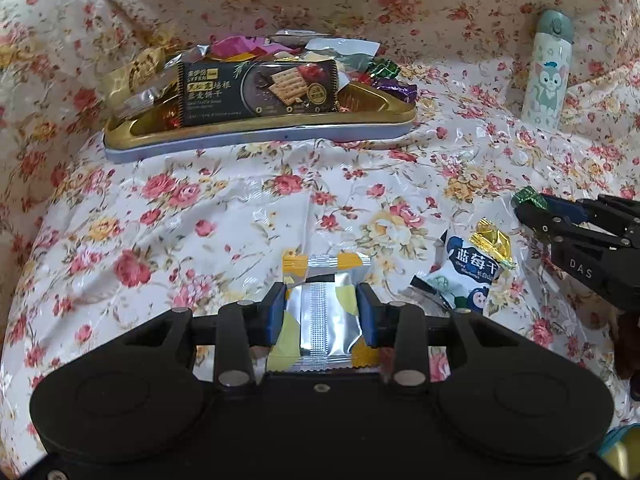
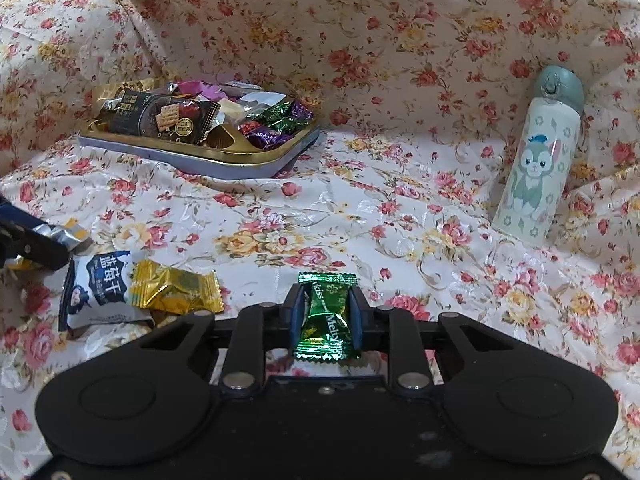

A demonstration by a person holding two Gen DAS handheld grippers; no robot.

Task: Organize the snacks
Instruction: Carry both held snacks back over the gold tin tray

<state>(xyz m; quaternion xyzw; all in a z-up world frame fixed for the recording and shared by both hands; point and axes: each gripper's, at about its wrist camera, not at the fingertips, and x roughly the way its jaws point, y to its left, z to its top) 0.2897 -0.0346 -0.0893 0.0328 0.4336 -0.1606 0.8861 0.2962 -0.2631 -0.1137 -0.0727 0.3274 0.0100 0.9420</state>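
Observation:
My left gripper [image 1: 322, 300] is shut on a silver and yellow snack packet [image 1: 320, 312], held over the floral cloth. My right gripper [image 2: 326, 308] is shut on a green candy [image 2: 326, 316]; it also shows at the right of the left wrist view [image 1: 534, 210]. A gold tin tray [image 1: 256, 130], also in the right wrist view [image 2: 224, 156], sits at the back and holds a dark cracker pack [image 1: 260, 92] and several wrapped candies. A blue-and-white blueberry packet [image 2: 100, 284] and a gold candy [image 2: 176, 290] lie on the cloth between the grippers.
A white bottle with a cartoon cat [image 2: 536, 168] leans against the cloth at the back right. The floral cloth [image 2: 360, 208] covers the surface and rises behind the tray.

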